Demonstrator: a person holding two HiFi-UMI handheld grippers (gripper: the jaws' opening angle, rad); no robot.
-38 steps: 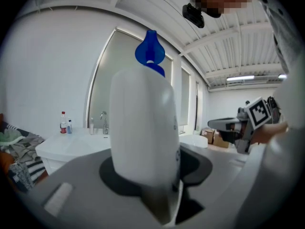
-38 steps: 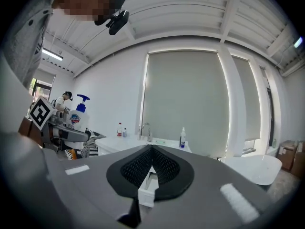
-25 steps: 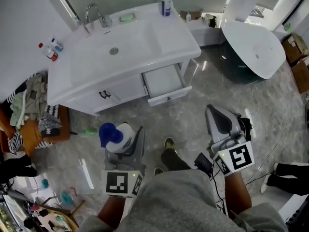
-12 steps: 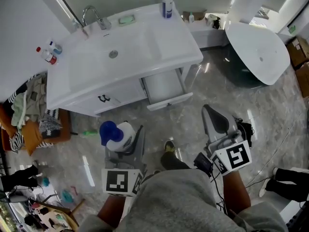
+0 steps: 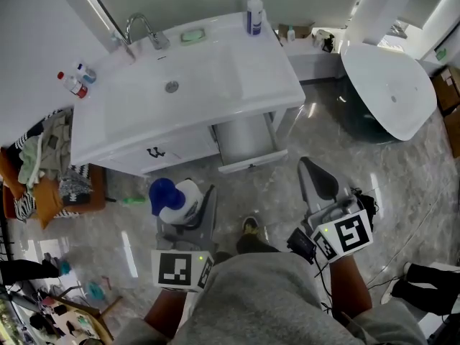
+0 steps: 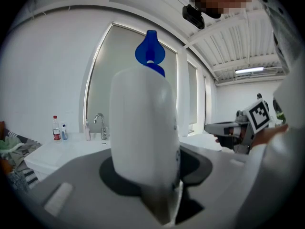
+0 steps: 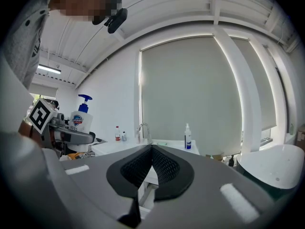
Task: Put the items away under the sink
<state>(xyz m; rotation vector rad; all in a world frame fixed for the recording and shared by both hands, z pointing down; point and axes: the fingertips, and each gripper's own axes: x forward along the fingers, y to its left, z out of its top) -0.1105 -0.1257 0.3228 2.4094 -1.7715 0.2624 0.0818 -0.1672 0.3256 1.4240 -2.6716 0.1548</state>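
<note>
A white pump bottle [image 5: 181,200] with a blue pump head is clamped in my left gripper [image 5: 188,218], low over the floor in front of the white sink cabinet [image 5: 144,144]. In the left gripper view the bottle [image 6: 143,132] stands upright between the jaws and fills the middle. My right gripper [image 5: 316,177] hangs to the right of it, shut with nothing in it; in the right gripper view its ribbed pads [image 7: 159,166] meet. The cabinet's right drawer [image 5: 244,141] is pulled out; the doors to its left are closed.
On the counter are a faucet [image 5: 140,29], a green soap [image 5: 192,35], a blue-and-white bottle [image 5: 254,11] and small bottles [image 5: 75,81]. A white bathtub [image 5: 388,85] stands at right, a clothes pile [image 5: 39,167] at left. My shoe [image 5: 250,228] is between the grippers.
The view has shifted a little, so the cabinet sits lower in the picture. Both grippers stay almost where they were, the bottle still held in the left one.
</note>
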